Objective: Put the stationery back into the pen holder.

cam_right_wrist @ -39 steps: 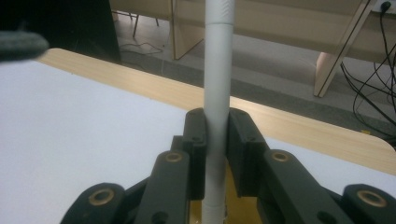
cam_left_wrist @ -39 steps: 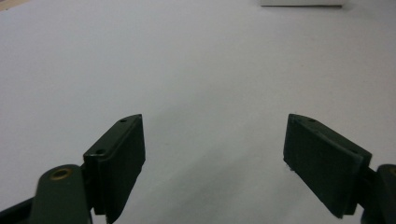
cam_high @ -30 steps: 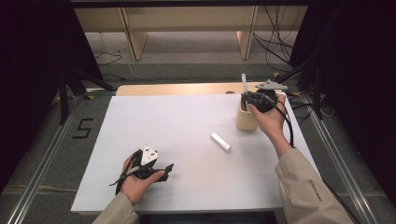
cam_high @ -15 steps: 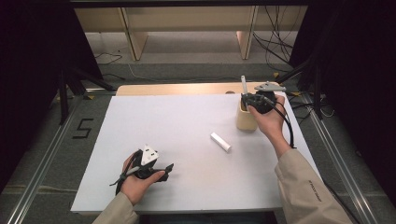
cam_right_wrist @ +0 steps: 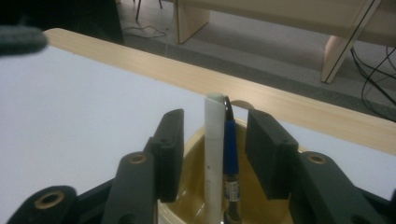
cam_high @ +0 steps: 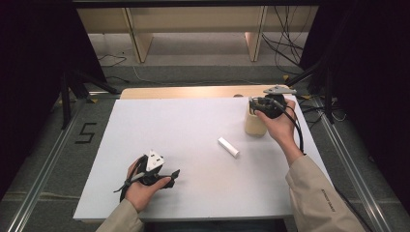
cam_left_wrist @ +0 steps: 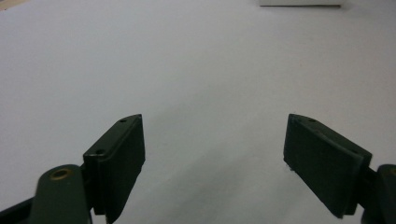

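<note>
Right now your right gripper [cam_right_wrist: 214,154] sits over the beige cup [cam_high: 255,124] at about two o'clock on the table [cam_high: 183,140]. Its jaws have just been opening and stand roughly half apart, their flat matte black pads clear of the two things upright between them: a slim white pen [cam_right_wrist: 214,154], smooth and round-topped, and a dark blue pen [cam_right_wrist: 230,149] with a black tip, touching it side by side. Both stand inside the cup, which has a glossy, rounded rim and a tan inner wall.

Your left gripper [cam_high: 153,170] rests near seven o'clock, low on the table, with its jaws wide apart and nothing between them; the pads are thick, blunt rectangular blocks.

A short white cylinder [cam_high: 228,147], like a capped marker, lies flat near the centre, toward four o'clock, well apart from both grippers.

The table has a plain, matte white top, with a pale wood-grain strip [cam_high: 193,92] along the far edge at twelve o'clock. Beyond it lies grey carpet floor [cam_high: 193,58], light wooden furniture legs [cam_high: 139,41], loose black cables [cam_high: 285,43] and dark curtains on either side. A black figure 5 [cam_high: 86,133] marks the floor at nine o'clock.
</note>
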